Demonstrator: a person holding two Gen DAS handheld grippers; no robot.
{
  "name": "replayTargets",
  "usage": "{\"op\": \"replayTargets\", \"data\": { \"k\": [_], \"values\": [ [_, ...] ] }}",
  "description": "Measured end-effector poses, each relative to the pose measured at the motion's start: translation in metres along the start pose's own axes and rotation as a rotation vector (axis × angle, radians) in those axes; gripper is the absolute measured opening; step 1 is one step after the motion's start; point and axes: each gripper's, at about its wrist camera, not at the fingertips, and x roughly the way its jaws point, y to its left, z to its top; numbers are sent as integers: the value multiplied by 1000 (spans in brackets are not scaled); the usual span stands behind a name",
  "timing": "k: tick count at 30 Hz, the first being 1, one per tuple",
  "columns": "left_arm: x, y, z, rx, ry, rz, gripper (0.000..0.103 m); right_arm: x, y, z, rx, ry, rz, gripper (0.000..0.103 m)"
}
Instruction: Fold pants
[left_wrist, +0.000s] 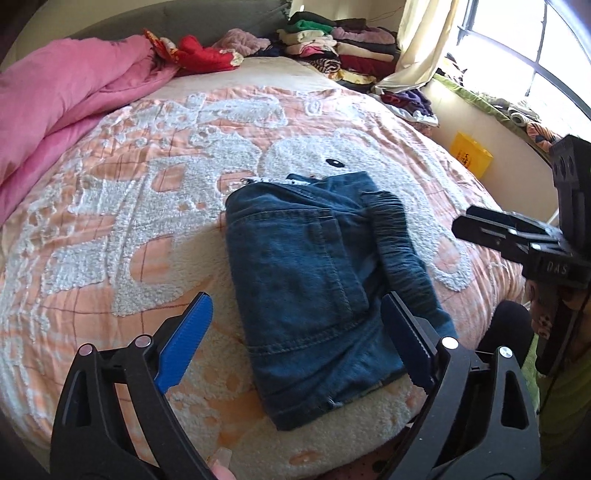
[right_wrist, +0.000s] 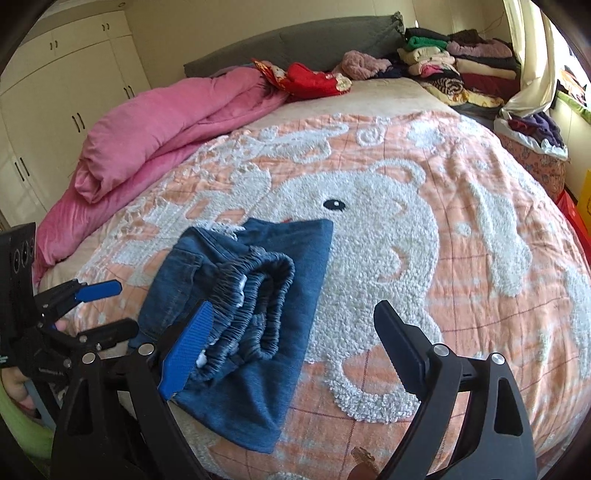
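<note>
Nearest us, our left gripper (left_wrist: 295, 332) hovers spread wide over the folded pants (left_wrist: 317, 295), pinching nothing; our right gripper (right_wrist: 295, 354) gapes too (empty). The pants lie on the bedspread (right_wrist: 461, 240); beyond, a pink quilt (right_wrist: 166, 122) and stacked clothes (right_wrist: 461, 62).

Daylight enters a window (left_wrist: 554, 74) beside the bed (right_wrist: 480, 258); cream cupboards (right_wrist: 66, 92) line the wall beyond its far-left corner.
</note>
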Motion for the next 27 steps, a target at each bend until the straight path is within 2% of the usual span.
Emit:
{"op": "replayTargets", "data": {
  "k": [6, 8, 11, 14, 16, 19, 20, 21, 22, 23, 24, 27],
  "values": [
    [23, 18, 5, -80, 33, -25, 86, 22, -7, -6, 21, 46, 1, 87],
    [34, 24, 7, -111, 48, -42, 86, 30, -10, -7, 31, 65, 10, 78],
    [46, 29, 7, -137, 66, -55, 85, 42, -11, -10, 40, 106, 36, 71],
    [56, 30, 7, -157, 80, -81, 75, 52, -8, -14, 37, 129, 62, 64],
    [61, 27, 7, -148, 80, -80, 70, 59, -7, -15, 38, 145, 74, 63],
    [64, 22, 9, -132, 78, -86, 56, 68, -6, -17, 44, 156, 97, 63],
    [65, 21, 9, -129, 78, -91, 47, 70, -7, -18, 46, 154, 104, 62],
    [66, 20, 10, -128, 78, -92, 44, 72, -7, -18, 47, 149, 113, 56],
    [66, 18, 11, -125, 76, -83, 42, 73, -6, -17, 47, 147, 138, 34],
    [65, 16, 13, -117, 72, -77, 37, 73, -3, -16, 49, 146, 195, 26],
    [62, 14, 15, -109, 61, -68, 32, 70, 1, -15, 32, 134, 192, 24],
    [54, 13, 23, -104, 40, -72, 27, 59, 14, -3, -34, 86, 183, 20]
  ]
}}
